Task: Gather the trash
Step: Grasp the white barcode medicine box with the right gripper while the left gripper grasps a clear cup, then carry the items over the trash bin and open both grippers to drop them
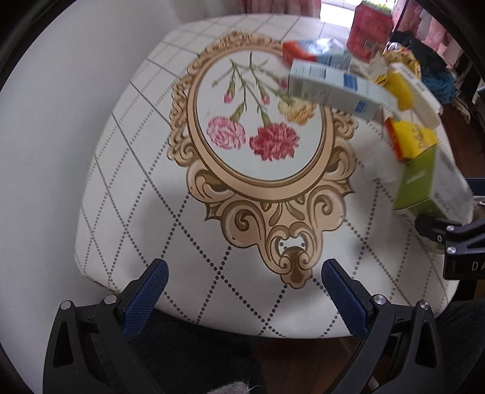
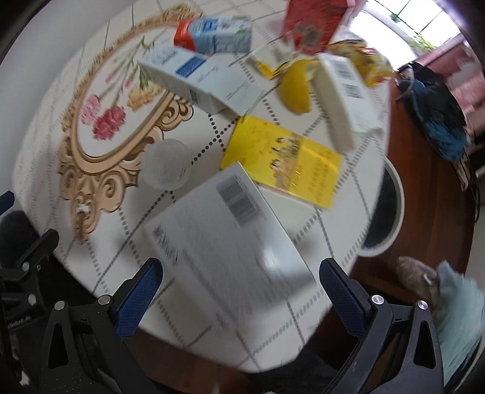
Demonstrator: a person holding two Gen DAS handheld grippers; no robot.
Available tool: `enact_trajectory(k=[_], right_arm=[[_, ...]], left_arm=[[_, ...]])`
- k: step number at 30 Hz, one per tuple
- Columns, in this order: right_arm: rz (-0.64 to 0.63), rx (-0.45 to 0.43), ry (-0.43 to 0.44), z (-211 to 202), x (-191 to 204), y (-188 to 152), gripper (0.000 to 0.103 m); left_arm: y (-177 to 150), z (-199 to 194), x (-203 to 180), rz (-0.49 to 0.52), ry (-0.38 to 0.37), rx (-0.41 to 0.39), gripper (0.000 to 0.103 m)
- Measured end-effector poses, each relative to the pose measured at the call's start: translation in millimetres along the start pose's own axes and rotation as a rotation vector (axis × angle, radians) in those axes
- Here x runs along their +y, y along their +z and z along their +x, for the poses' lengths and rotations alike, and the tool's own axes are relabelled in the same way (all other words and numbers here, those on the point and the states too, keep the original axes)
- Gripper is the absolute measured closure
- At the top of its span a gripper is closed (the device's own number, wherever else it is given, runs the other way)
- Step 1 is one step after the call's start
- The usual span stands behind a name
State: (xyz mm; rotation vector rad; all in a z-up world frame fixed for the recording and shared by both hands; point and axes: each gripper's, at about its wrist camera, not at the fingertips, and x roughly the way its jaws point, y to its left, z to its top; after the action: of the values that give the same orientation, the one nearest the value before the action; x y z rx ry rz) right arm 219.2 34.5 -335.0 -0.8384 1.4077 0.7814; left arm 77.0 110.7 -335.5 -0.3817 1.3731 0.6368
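Observation:
Several empty cartons lie on a small white table (image 1: 127,169) with a printed flower medallion. In the right wrist view a large white box with a barcode (image 2: 230,242) lies nearest, between the fingers of my open right gripper (image 2: 239,288). Beyond it are a yellow box (image 2: 282,160), a white and blue box (image 2: 200,81), a red and blue carton (image 2: 212,33) and a white box with barcodes (image 2: 348,100). My left gripper (image 1: 244,288) is open and empty over the table's near edge. The boxes show at the right in its view, with a green box (image 1: 424,185) nearest.
A crumpled clear plastic cup (image 2: 166,168) lies beside the medallion. A red bag (image 2: 312,21) stands at the table's far side. A white bin rim (image 2: 391,206) sits on the wooden floor right of the table. A dark blue cloth (image 2: 439,118) lies beyond.

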Motion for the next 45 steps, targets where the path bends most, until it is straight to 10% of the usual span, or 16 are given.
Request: enact_trajectory(k=[9,17,19,21,37,45], right_arm=[[0.279,-0.027,0.144,3.9,-46.6,-37.7,0.009],[0.568,-0.097,0.153,10.6,-97.6,-80.8,0.011],[0.586,-0.103,0.141,8.3,-102.6,-85.6,0.011],[0.593,-0.106,0.145,6.7,-107.6,-86.4,0.011],[0.626,-0.22,0.235,-26.7,-112.8,-76.8,0.014],[0.715,-0.352,0.301,-72.7,-158.5,-94.2,0.015]], left_arm=[[37.6,-4.5,-12.2,-0.147,-0.231,0.043,0.001],[85.7,5.9,-69.5,-0.152,-0.369,0.076,0.039],[90.9,13.4,-78.9,-0.138,-0.367,0.091,0.071],[99.2,26.9,-75.0,-0.125,-0.342,0.099,0.081],[68.0,-67.8,-61.4,0.015,-0.18,-0.165,0.082],[110.4,-130.5,-115.0,0.082,-0.297,-0.275,0.082]])
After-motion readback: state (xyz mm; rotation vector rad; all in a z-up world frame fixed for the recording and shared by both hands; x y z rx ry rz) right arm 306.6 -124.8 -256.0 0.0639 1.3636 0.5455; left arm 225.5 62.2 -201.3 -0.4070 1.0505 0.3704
